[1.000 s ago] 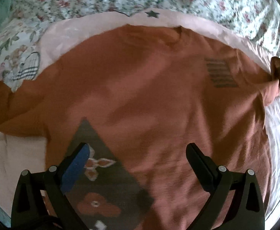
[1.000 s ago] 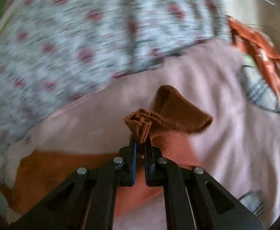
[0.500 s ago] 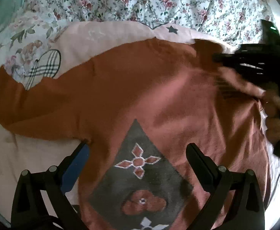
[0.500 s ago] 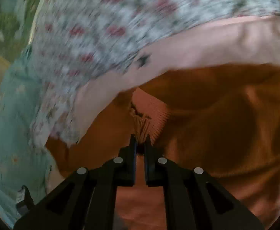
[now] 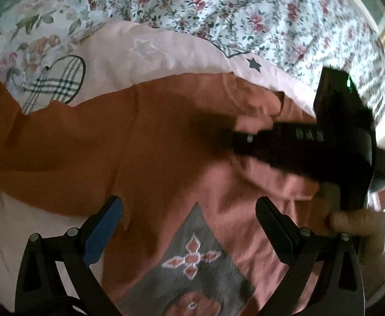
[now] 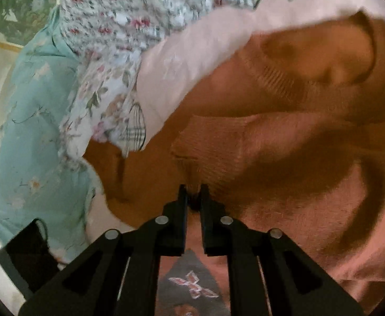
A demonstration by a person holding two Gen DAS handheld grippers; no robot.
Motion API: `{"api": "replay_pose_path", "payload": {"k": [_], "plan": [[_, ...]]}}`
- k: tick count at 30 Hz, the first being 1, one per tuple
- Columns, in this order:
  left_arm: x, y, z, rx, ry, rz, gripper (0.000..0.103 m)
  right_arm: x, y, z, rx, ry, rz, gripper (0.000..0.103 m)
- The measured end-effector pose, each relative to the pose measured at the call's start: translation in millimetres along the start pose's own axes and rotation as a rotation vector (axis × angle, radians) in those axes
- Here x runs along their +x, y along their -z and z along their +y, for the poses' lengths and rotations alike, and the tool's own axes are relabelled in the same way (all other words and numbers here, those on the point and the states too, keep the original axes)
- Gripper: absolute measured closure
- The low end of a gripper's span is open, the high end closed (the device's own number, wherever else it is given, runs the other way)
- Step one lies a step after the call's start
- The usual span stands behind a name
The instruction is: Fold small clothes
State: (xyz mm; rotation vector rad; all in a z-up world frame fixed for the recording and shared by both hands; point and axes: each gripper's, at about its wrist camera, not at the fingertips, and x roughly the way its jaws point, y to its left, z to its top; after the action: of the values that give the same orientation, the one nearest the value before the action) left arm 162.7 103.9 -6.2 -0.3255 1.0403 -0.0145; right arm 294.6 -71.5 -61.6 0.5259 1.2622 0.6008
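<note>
The rust-orange sweater (image 5: 145,142) is lying front-up on a pink blanket (image 5: 145,52) spread over the bed's floral sheet (image 5: 245,8), its body flat so that the sleeves can be turned in over it. The right gripper (image 6: 193,197) is pinching the ribbed cuff (image 6: 205,158) between nearly closed fingers and holding that sleeve across the chest, apparently to lay it inward for the first fold. The left gripper (image 5: 189,221) is hovering over the sweater's lower part above the grey diamond print (image 5: 192,276), its fingers spread wide and holding nothing, probably ready to pin the cloth.
</note>
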Motion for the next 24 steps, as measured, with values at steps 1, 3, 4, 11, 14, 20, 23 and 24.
{"api": "replay_pose_path", "payload": {"k": [1,3,4,11,14,20,23,24], "plan": [[5.4,-4.8,1.6,-0.012,0.010,0.007,0.002,-2.6,0.8,-5.3,0.019,-0.016,0.004,0.064],[16.0,-13.1,2.8,-0.028,0.031,0.022,0.002,-19.0,3.9,-12.7,0.027,-0.023,-0.034,0.061],[23.4,-18.6,2.5,-0.030,0.047,0.032,0.002,-31.7,6.6,-16.4,0.025,-0.015,-0.055,0.061],[89.2,-55.7,-6.5,-0.064,0.131,0.115,0.012,-121.3,31.9,-46.6,0.073,0.082,-0.208,0.061],[110.4,-64.3,-15.8,-0.045,0.178,0.127,0.082,-154.7,45.8,-61.9,0.105,0.135,-0.260,0.061],[67.0,-59.4,-38.2,0.087,0.142,-0.027,0.100,-202.5,67.5,-89.5,0.166,0.220,-0.355,0.061],[37.3,-51.4,-7.9,0.038,0.080,-0.102,0.100,-229.8,84.4,-107.5,0.200,0.285,-0.414,0.062],[40.3,-47.3,10.0,0.013,0.033,-0.093,0.100,-236.4,88.1,-113.5,0.213,0.306,-0.425,0.062]]}}
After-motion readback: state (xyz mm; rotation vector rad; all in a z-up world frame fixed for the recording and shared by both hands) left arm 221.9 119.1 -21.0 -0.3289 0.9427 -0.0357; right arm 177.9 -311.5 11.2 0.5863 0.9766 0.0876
